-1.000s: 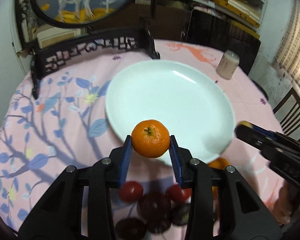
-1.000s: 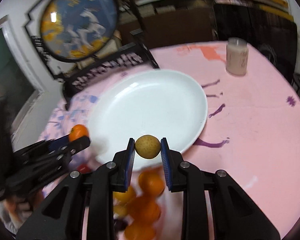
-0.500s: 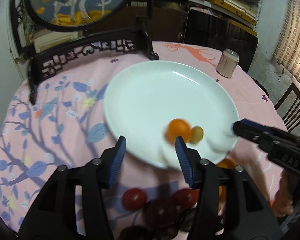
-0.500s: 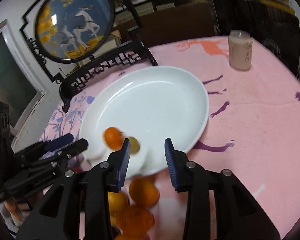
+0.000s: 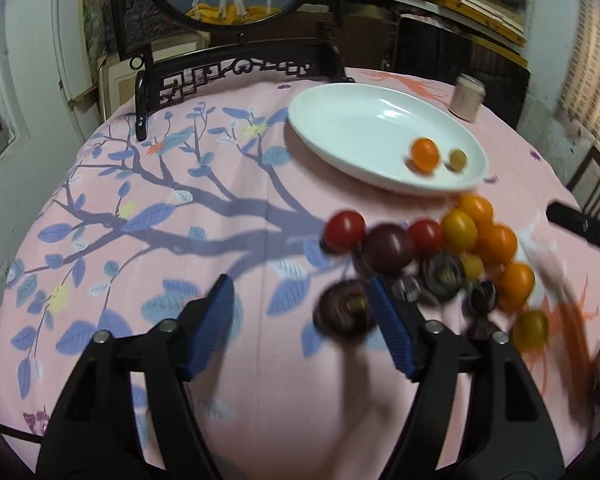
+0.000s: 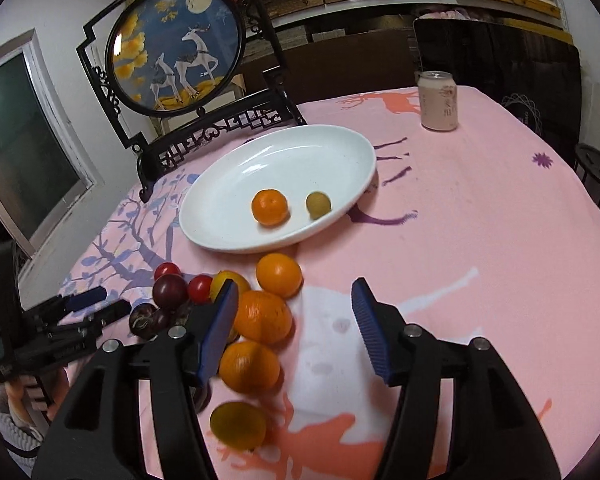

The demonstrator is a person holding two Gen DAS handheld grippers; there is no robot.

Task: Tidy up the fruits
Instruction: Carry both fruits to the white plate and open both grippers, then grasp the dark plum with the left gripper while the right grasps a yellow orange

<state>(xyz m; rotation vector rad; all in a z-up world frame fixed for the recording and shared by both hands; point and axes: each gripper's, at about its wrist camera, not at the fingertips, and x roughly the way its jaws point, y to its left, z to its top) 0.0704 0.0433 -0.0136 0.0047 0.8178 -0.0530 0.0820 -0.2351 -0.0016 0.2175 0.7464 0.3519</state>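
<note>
Glossy white plate [image 6: 228, 184] (glazed ceramic by its sheen), matt pink tablecloth [image 6: 480, 248], ribbed blue pads [image 6: 370, 330]

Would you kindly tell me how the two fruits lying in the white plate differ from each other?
The round orange mandarin is bright orange; the small yellow-green fruit is dull olive. The mandarin is clearly larger. It lies nearer the plate's middle, the small fruit nearer the rim. Both are round and rest apart in the white oval plate.

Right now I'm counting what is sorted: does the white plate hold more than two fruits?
No, the white plate holds only an orange and a small yellow-green fruit.
</note>
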